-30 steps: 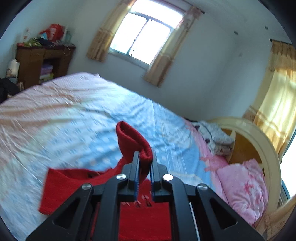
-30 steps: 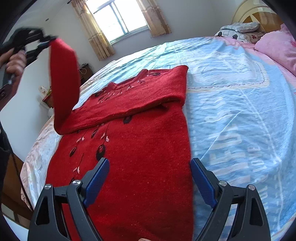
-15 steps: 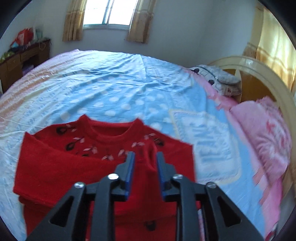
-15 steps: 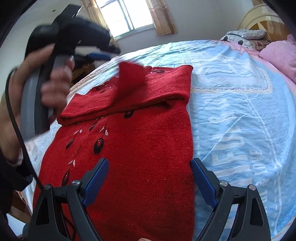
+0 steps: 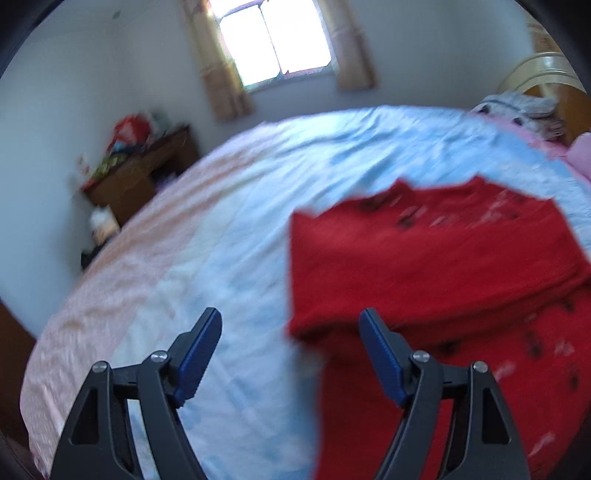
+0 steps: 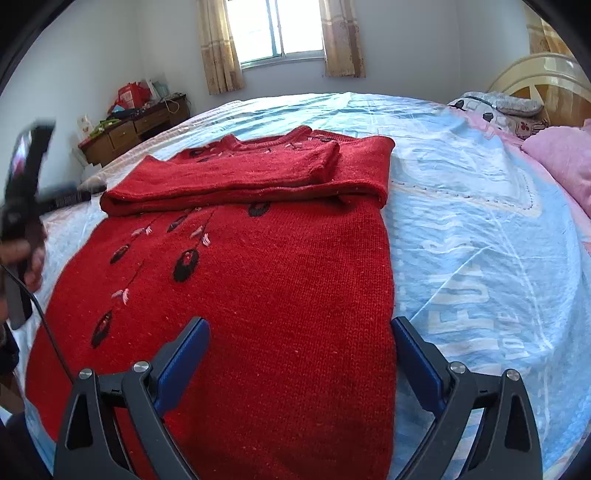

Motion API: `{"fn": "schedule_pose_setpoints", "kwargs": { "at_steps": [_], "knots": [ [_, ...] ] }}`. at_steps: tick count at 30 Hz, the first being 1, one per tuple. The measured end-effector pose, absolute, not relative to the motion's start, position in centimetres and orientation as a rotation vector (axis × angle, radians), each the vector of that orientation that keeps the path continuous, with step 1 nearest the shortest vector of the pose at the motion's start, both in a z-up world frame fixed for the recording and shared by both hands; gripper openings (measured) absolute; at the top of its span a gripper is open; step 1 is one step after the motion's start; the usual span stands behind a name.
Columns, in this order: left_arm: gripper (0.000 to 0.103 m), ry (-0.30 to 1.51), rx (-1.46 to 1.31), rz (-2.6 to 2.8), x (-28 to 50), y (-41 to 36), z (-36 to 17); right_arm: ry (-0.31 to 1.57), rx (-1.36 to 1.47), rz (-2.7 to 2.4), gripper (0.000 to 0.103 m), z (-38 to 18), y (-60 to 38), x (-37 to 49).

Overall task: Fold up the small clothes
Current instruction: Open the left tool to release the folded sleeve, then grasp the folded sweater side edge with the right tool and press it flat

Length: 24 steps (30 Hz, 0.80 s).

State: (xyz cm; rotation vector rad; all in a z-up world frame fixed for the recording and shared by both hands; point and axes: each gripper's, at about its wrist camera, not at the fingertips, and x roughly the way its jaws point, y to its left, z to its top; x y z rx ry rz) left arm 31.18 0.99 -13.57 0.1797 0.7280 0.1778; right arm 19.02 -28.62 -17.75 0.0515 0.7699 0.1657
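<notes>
Sweater: a red knit sweater (image 6: 266, 280) lies flat on a blue bedsheet (image 6: 480, 236), both sleeves folded across the chest.
Right gripper: the right gripper (image 6: 299, 354) hovers over the hem, jaws wide apart, nothing between them.
Left edge: a hand (image 6: 22, 254) holds the blurred left gripper (image 6: 33, 173).
Background: window (image 6: 277, 29), dresser (image 6: 129, 129), pink pillow (image 6: 561, 158).
</notes>
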Motion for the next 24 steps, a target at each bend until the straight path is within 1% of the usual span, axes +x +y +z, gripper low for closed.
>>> {"fn": "schedule_pose_setpoints", "kwargs": {
  "at_steps": [2, 4, 5, 6, 8, 12, 15, 20, 21, 22, 23, 24],
  "knots": [
    [0.079, 0.776, 0.111, 0.165, 31.4, 2.8, -14.6, 0.742, 0.143, 0.186, 0.098, -17.0, -29.8, 18.9],
    [0.079, 0.795, 0.068, 0.151, 31.8, 3.5, -15.0, 0.703, 0.212, 0.178, 0.094, -15.8, -30.6, 19.0],
    [0.079, 0.794, 0.056, 0.142, 32.1, 3.6, -15.1, 0.689, 0.230, 0.191, 0.086, -15.1, -30.9, 19.4],
    [0.080, 0.788, 0.049, 0.133, 32.2, 3.6, -15.1, 0.684, 0.235, 0.202, 0.076, -14.7, -30.8, 19.7],
    [0.080, 0.780, 0.046, 0.130, 32.8, 3.7, -15.1, 0.701, 0.226, 0.211, 0.071, -13.8, -30.3, 21.0],
    [0.081, 0.810, -0.025, 0.113, 34.1, 4.6, -15.7, 0.708, 0.198, 0.201, 0.071, -12.4, -29.4, 23.7],
    [0.081, 0.808, -0.074, 0.093, 33.7, 5.4, -16.3, 0.726, 0.195, 0.176, 0.071, -11.8, -29.1, 26.2],
    [0.081, 0.774, -0.127, 0.043, 32.8, 5.7, -16.3, 0.785, 0.218, 0.116, 0.071, -12.8, -29.5, 30.3],
    [0.084, 0.756, -0.135, 0.018, 32.4, 5.7, -16.1, 0.793, 0.223, 0.100, 0.067, -13.0, -29.6, 31.1],
    [0.090, 0.731, -0.143, -0.002, 32.0, 5.7, -15.9, 0.807, 0.223, 0.087, 0.065, -13.3, -29.7, 32.1],
    [0.093, 0.706, -0.150, -0.015, 31.6, 5.8, -15.7, 0.821, 0.220, 0.077, 0.058, -13.7, -29.6, 32.7],
    [0.099, 0.686, -0.157, -0.023, 31.3, 5.9, -15.5, 0.837, 0.218, 0.067, 0.052, -14.1, -29.6, 33.4]
  ]
}}
